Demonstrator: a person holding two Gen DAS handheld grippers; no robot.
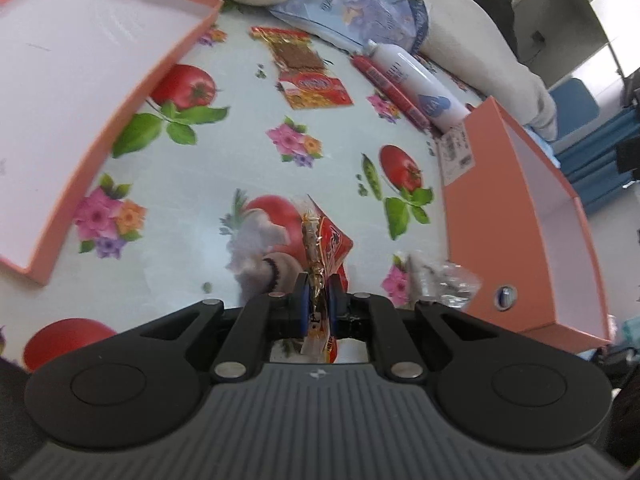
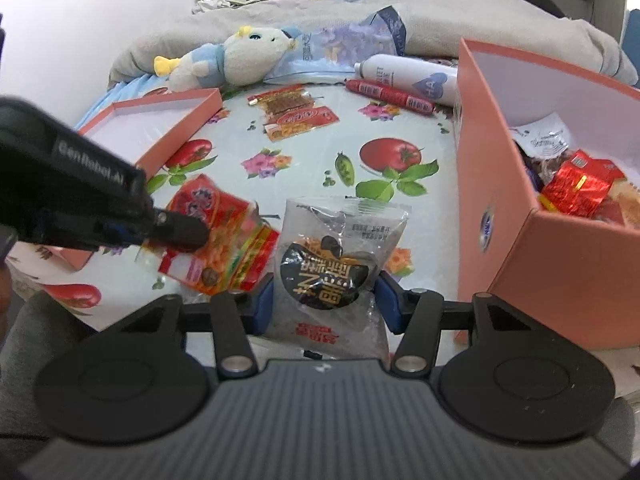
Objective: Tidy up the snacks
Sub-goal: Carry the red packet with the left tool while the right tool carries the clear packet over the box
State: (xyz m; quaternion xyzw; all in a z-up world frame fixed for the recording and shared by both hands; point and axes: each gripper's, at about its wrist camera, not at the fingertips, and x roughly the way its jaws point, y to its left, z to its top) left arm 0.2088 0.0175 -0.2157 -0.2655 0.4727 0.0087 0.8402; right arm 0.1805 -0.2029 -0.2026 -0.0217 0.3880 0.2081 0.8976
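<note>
Pinching a red-orange snack packet (image 1: 327,258) edge-on above the flowered tablecloth (image 1: 240,152), the left gripper (image 1: 319,300) has its blue pads clamped on the crinkled seal. Right gripper (image 2: 326,300) grips a clear bag with a black label (image 2: 336,256) between wider-set fingers, just beside the salmon box (image 2: 560,264). Only the right view shows that box's contents, red foil packets (image 2: 580,188); the left view sees just its bare white inner wall.

two flat red snack packets (image 2: 296,118) (image 2: 224,236) on the cloth, one clear packet with a black label (image 2: 332,264), one red sausage stick (image 2: 390,95) — two salmon-pink cardboard boxes (image 2: 576,252) (image 2: 160,128), one white spray can (image 2: 412,74), one plush toy (image 2: 240,60).
</note>
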